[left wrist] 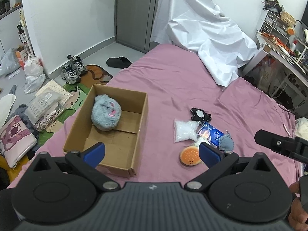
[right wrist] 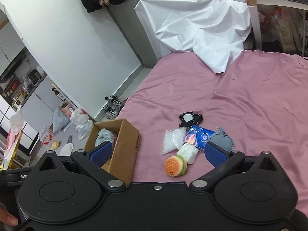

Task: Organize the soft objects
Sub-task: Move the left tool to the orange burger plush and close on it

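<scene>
An open cardboard box (left wrist: 142,104) (right wrist: 125,134) sits on the pink bed and holds a fluffy blue-grey plush (left wrist: 105,112) (right wrist: 105,135). To its right lies a cluster of soft items: a burger plush (left wrist: 190,156) (right wrist: 175,166), a clear bag of white filling (left wrist: 183,131) (right wrist: 172,140), a blue packet (left wrist: 210,132) (right wrist: 200,137), a grey felt piece (left wrist: 226,142) (right wrist: 221,139), a black pouch (left wrist: 200,114) (right wrist: 189,119) and a white bundle (right wrist: 188,152). My left gripper (left wrist: 152,154) is open and empty above the box's near corner. My right gripper (right wrist: 157,152) is open and empty, just short of the burger plush.
A crumpled white sheet (left wrist: 202,32) (right wrist: 196,23) covers the bed's far end. The floor at left holds sneakers (left wrist: 74,69), plastic bags (left wrist: 33,73) and a cushion (left wrist: 13,136). A cluttered desk (left wrist: 283,44) stands at the right. The right gripper's body (left wrist: 281,144) shows in the left wrist view.
</scene>
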